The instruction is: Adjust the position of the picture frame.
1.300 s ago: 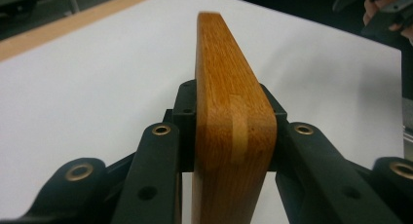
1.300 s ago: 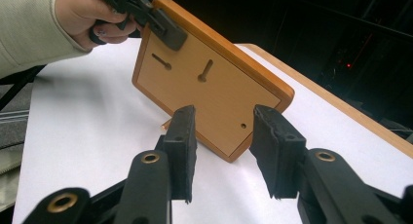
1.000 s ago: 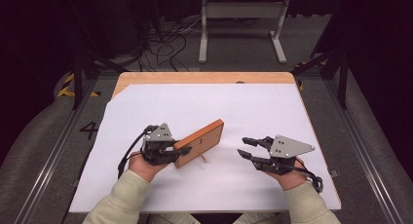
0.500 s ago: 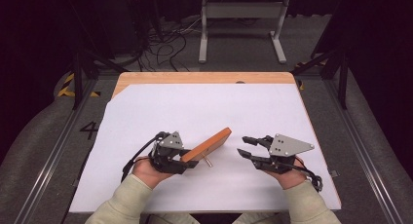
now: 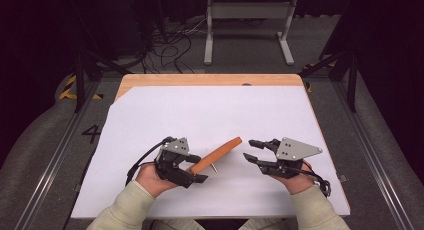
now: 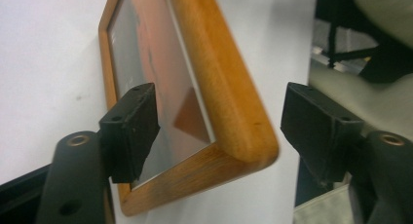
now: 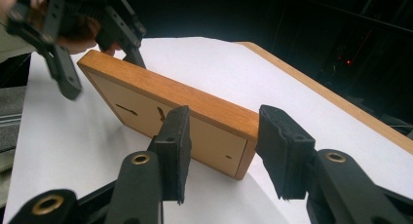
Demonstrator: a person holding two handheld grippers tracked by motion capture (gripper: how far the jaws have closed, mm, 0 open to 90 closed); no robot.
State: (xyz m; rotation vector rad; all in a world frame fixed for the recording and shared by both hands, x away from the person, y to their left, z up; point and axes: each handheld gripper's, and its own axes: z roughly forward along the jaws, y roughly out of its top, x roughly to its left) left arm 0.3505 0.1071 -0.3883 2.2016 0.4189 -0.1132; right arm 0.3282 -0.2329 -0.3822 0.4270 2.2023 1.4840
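Observation:
A wooden picture frame [image 5: 217, 152] stands tilted on the white table sheet [image 5: 210, 110], propped on a thin back leg [image 5: 214, 167]. My left gripper [image 5: 199, 169] straddles its near left corner. Its jaws have just been opening, and in the left gripper view the frame corner [image 6: 229, 97] sits between the pads with a gap on the right side. My right gripper [image 5: 248, 149] rests open just right of the frame's other end. The right gripper view looks at the frame's back panel [image 7: 170, 95], with the left gripper [image 7: 102, 63] at its far corner.
The wooden table edge [image 5: 210, 80] shows beyond the sheet. A metal stand [image 5: 247, 30] and cables [image 5: 175, 37] lie on the floor behind the table. Rails [image 5: 370, 155] run along both sides.
The frame has swung from showing its broad face to standing nearly edge-on. The left gripper's jaws have spread apart around its corner. The right gripper has stayed put.

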